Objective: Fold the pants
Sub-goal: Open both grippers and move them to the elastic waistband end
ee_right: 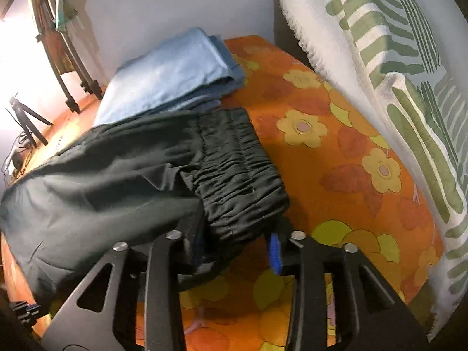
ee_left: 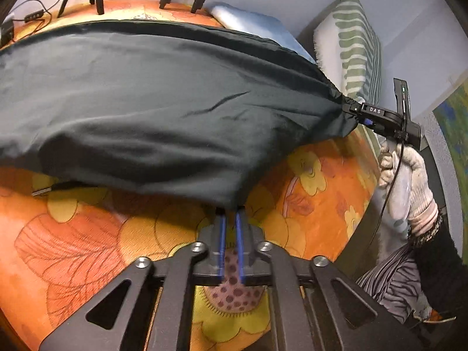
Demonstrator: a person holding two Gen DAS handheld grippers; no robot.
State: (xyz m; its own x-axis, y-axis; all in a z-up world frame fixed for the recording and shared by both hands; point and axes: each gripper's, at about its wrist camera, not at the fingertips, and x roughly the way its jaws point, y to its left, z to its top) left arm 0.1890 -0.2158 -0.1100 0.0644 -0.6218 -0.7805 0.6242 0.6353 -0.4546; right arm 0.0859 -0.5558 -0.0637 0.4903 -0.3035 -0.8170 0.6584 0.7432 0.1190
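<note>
Dark green pants (ee_left: 152,111) are held up and stretched above an orange flowered bedspread (ee_left: 87,248). My left gripper (ee_left: 231,209) is shut on the lower edge of the cloth, its blue pads close together. My right gripper (ee_left: 355,114) shows at the right of the left wrist view, shut on the gathered waistband corner. In the right wrist view the elastic waistband (ee_right: 239,181) bunches between my right gripper's fingers (ee_right: 237,242). The rest of the pants (ee_right: 87,187) trails to the left.
A folded light blue cloth (ee_right: 169,76) lies at the back of the bed by the wall. A white and green striped pillow (ee_right: 395,87) leans on the right. Tripod legs (ee_right: 73,87) and cables (ee_left: 32,17) stand at the far left end.
</note>
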